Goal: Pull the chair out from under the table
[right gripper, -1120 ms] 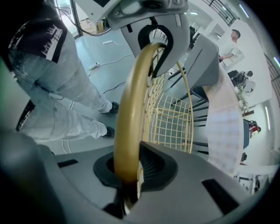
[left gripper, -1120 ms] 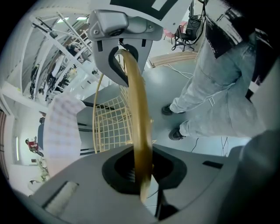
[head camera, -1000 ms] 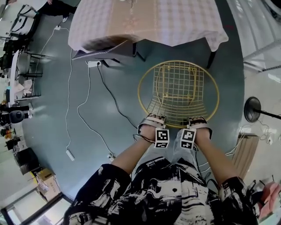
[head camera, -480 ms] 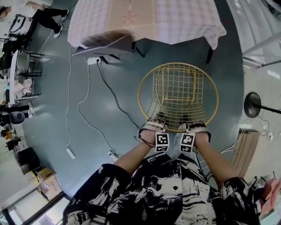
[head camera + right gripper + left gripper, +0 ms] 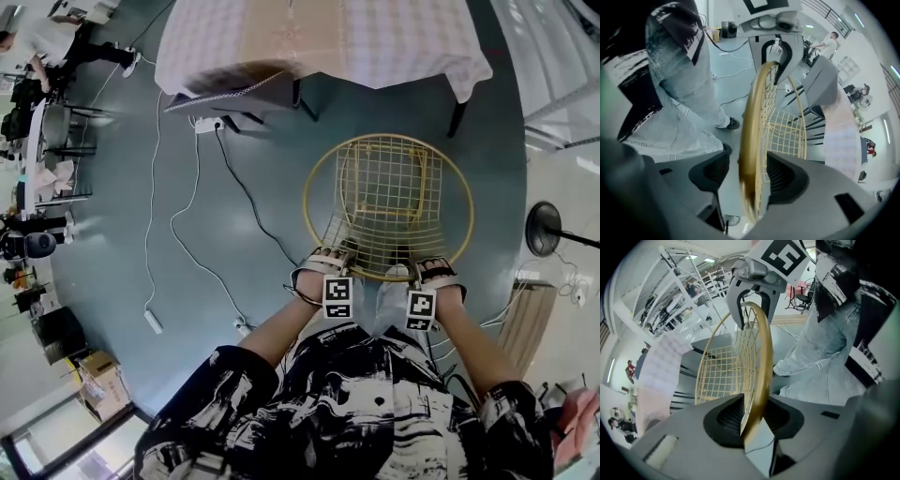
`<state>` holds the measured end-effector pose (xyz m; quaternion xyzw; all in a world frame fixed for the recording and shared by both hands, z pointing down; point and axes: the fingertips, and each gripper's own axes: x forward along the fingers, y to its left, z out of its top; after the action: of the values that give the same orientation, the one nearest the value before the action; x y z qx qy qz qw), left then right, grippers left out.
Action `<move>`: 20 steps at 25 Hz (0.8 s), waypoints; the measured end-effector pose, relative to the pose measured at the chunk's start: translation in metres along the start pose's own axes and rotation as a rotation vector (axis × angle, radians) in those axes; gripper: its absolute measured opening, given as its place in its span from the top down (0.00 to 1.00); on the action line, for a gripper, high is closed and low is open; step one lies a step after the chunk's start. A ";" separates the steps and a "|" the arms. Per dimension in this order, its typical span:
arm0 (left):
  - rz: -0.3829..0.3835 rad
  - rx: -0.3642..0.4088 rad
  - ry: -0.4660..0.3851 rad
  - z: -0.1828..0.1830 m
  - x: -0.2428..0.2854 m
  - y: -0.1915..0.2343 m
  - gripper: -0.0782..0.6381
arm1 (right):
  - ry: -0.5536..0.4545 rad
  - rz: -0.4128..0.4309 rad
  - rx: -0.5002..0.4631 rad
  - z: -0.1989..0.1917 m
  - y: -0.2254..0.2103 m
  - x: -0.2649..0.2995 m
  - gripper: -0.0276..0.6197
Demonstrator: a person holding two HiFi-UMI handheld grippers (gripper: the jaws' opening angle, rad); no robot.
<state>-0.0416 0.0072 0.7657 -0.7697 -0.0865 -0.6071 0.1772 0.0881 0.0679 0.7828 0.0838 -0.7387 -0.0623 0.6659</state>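
Since a second ago the right gripper [image 5: 434, 267] has slid to the right along the rim, so the two tools now stand wider apart. Both have just been opening. The left gripper [image 5: 325, 259] and the right one each have the round gold rim [image 5: 306, 202] between their pads, but the pads are spread and do not press it.

The chair [image 5: 389, 192] stands on the floor, clear of the table [image 5: 375, 47] at the far side, with its near edge just before the person. It looks light and stiff, being thin wire. I think the smooth metal can slip, so the near rim, gripped at two places, is the best hold.
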 end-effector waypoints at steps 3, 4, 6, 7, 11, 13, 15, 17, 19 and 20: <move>0.041 -0.064 0.004 -0.033 -0.026 0.010 0.71 | -0.055 -0.032 0.036 -0.018 -0.001 -0.035 0.57; 0.068 -0.086 0.006 -0.045 -0.040 0.016 0.72 | -0.072 -0.054 0.074 -0.026 -0.005 -0.051 0.57; 0.147 -0.149 -0.006 -0.066 -0.076 0.035 0.80 | -0.100 -0.130 0.178 -0.044 -0.025 -0.090 0.59; 0.192 -0.203 -0.026 -0.073 -0.096 0.050 0.80 | -0.115 -0.179 0.244 -0.053 -0.040 -0.112 0.60; 0.411 -0.476 -0.218 -0.067 -0.192 0.144 0.81 | -0.286 -0.416 0.582 -0.068 -0.143 -0.205 0.64; 0.517 -0.612 -0.402 -0.046 -0.246 0.200 0.81 | -0.476 -0.536 0.743 -0.061 -0.208 -0.258 0.65; 0.581 -0.730 -0.631 -0.020 -0.303 0.248 0.81 | -0.691 -0.617 0.862 -0.045 -0.265 -0.315 0.66; 0.621 -0.794 -0.834 0.006 -0.358 0.286 0.82 | -0.888 -0.669 0.928 -0.029 -0.311 -0.371 0.70; 0.665 -0.803 -0.952 0.028 -0.398 0.315 0.83 | -1.017 -0.724 0.957 -0.015 -0.349 -0.417 0.75; 0.685 -0.798 -0.982 0.037 -0.412 0.327 0.84 | -1.055 -0.753 0.969 -0.010 -0.364 -0.435 0.79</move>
<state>0.0035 -0.2467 0.3061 -0.9439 0.3188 -0.0866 0.0035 0.1561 -0.1981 0.2863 0.5659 -0.8226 0.0135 0.0537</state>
